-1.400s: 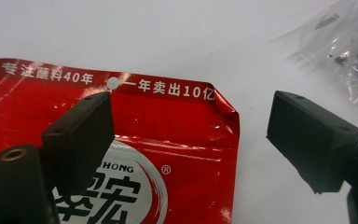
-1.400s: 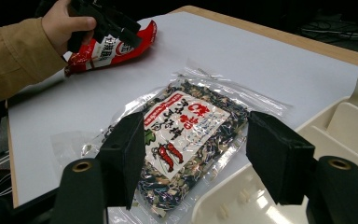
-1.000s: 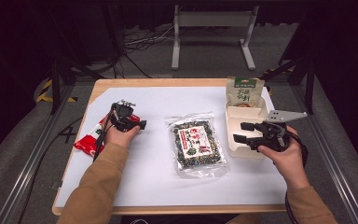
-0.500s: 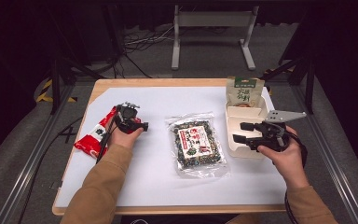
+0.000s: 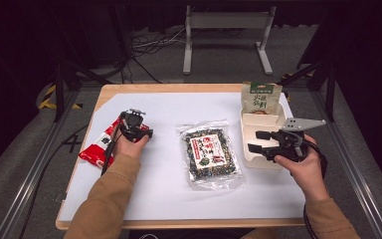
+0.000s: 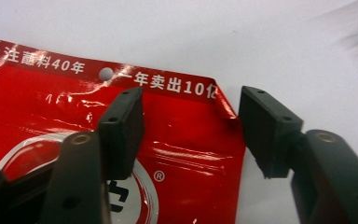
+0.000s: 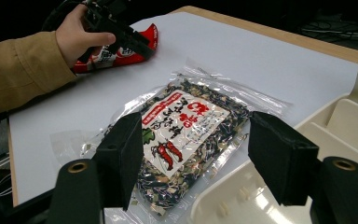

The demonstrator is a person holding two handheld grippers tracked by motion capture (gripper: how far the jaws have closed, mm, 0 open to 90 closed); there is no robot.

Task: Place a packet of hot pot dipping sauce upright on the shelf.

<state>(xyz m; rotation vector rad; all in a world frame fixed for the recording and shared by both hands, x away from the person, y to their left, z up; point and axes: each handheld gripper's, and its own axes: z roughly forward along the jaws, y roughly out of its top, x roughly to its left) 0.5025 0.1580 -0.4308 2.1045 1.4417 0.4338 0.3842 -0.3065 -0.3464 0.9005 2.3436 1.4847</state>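
A red sauce packet point(image 5: 98, 145) point(image 6: 74, 126) lies at the table's left side. My left gripper point(image 5: 142, 130) point(image 6: 191, 126) is open just over its top right corner, jaws astride that corner. A clear bag of dark dried mix with a red and white label point(image 5: 210, 153) point(image 7: 186, 130) lies flat mid-table. My right gripper point(image 5: 256, 142) point(image 7: 193, 158) is open above the cream tray point(image 5: 252, 128) point(image 7: 354, 121), holding nothing. A green and cream pouch point(image 5: 261, 98) stands at the tray's far end.
The white mat point(image 5: 179, 109) covers a wooden table whose edge point(image 5: 169, 88) shows at the back. Metal rails point(image 5: 40, 159) run along both sides. A stand's legs point(image 5: 229, 30) and cables lie on the floor beyond.
My left gripper has shifted right and slightly forward, from over the packet's middle to its top right corner. The right gripper has stayed put.
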